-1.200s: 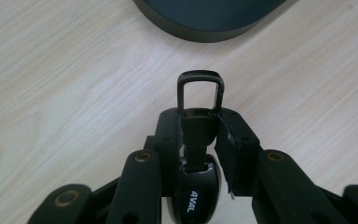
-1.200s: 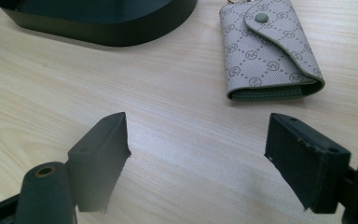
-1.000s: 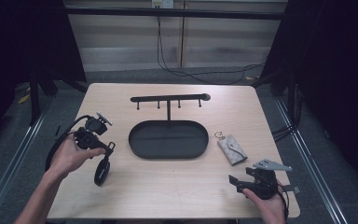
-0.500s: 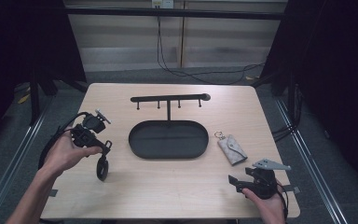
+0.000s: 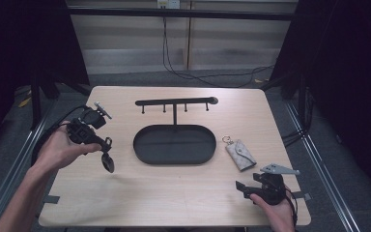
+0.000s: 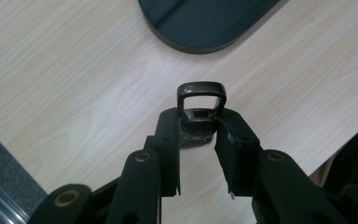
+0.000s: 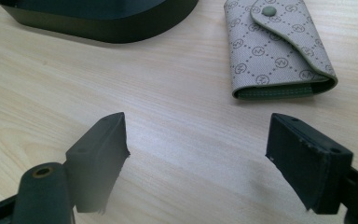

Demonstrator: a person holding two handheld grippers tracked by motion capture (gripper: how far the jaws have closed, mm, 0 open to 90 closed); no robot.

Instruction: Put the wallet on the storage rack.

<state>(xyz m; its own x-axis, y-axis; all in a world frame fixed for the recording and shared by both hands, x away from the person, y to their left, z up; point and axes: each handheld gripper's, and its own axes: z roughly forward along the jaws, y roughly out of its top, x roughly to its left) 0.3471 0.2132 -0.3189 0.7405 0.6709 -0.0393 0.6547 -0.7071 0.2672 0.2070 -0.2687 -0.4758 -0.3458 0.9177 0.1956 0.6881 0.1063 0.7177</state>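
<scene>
At the left of the high view, the left hand-held gripper (image 5: 107,159) is pinching a dark clip (image 6: 201,108) above the surface (image 5: 174,193). The right hand-held gripper (image 7: 198,156) is resting spread at lower right, facing the key pouch (image 7: 275,46). Likely next: carrying the clip to the rack (image 5: 176,102) behind the tray (image 5: 147,152).

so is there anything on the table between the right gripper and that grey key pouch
Nothing visible. The right gripper has its jaws spread wide, and bare wood lies between them and the key pouch. The black tray sits off to the side.
</scene>
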